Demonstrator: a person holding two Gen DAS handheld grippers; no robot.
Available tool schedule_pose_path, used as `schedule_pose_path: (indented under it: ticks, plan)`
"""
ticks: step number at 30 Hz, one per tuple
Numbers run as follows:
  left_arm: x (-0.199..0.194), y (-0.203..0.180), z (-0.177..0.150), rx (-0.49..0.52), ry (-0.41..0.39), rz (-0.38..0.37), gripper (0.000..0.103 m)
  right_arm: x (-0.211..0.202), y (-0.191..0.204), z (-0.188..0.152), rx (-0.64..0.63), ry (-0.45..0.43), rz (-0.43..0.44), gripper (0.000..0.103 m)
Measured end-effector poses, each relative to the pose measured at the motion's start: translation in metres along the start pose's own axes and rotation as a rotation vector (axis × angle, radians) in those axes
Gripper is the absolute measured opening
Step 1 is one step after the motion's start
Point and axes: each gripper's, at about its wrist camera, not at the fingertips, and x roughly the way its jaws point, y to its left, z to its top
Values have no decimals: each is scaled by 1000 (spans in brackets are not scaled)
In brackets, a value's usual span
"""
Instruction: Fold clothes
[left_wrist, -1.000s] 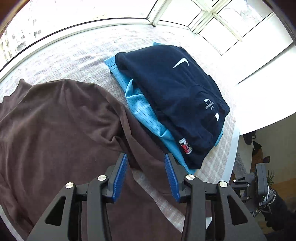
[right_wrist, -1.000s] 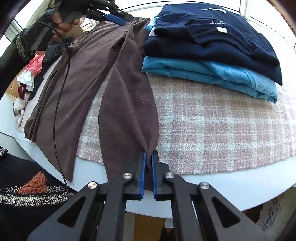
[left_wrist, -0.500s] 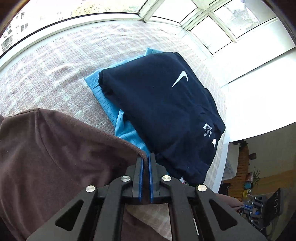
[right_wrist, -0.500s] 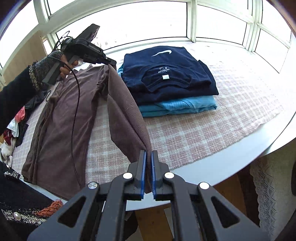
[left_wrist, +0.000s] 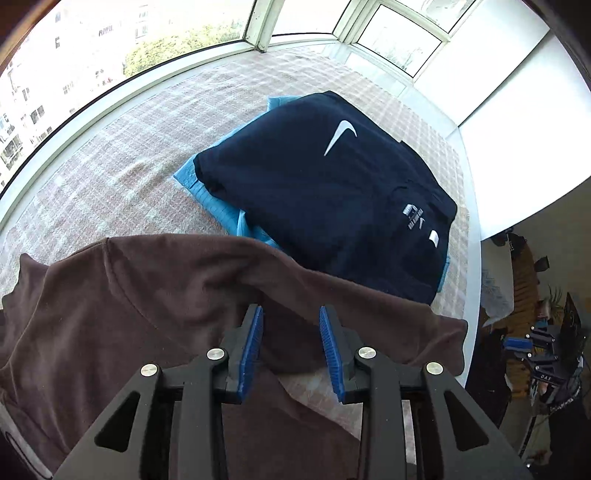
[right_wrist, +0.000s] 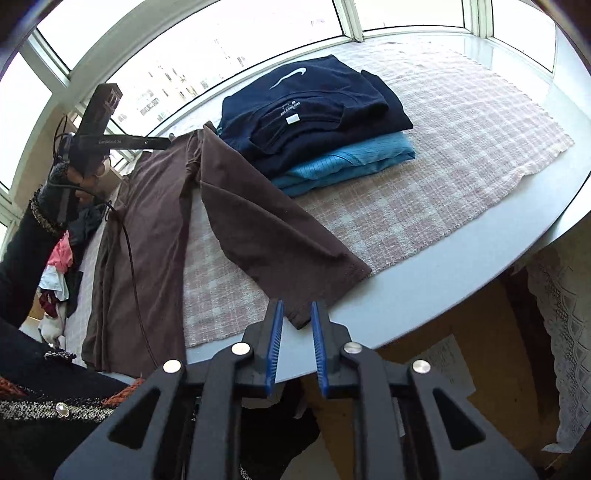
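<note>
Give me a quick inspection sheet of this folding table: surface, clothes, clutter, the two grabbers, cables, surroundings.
Surface: checked cloth spread over a pale round table.
Job's things: brown top lying part-folded, one sleeve end at the table's edge; navy shirt folded on top of a folded blue shirt.
Clutter: heap of loose clothes beyond the table's left side.
Grippers: left gripper open above the brown top; right gripper open, the sleeve end between its jaws; both have just been opening.
Cables: black cable hanging from the left gripper.
Surroundings: bay windows.

Checked cloth (right_wrist: 461, 147) right of folded stack (right_wrist: 317, 122) lies bare (window side too); brown shirt (right_wrist: 155, 221) covers left
</note>
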Motion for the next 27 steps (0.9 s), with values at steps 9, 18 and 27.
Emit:
schedule_pose_path:
  ticks: [9, 18, 27]
  plan:
    - [22, -163, -90, 269, -20, -47, 39, -82, -35, 50, -161, 39, -75, 44]
    - [142, -310, -94, 411, 0, 161, 39, -253, -108, 117, -260, 28, -36, 44]
    - [178, -305, -60, 301, -34, 385, 53, -290, -118, 164, -348, 13, 83, 44]
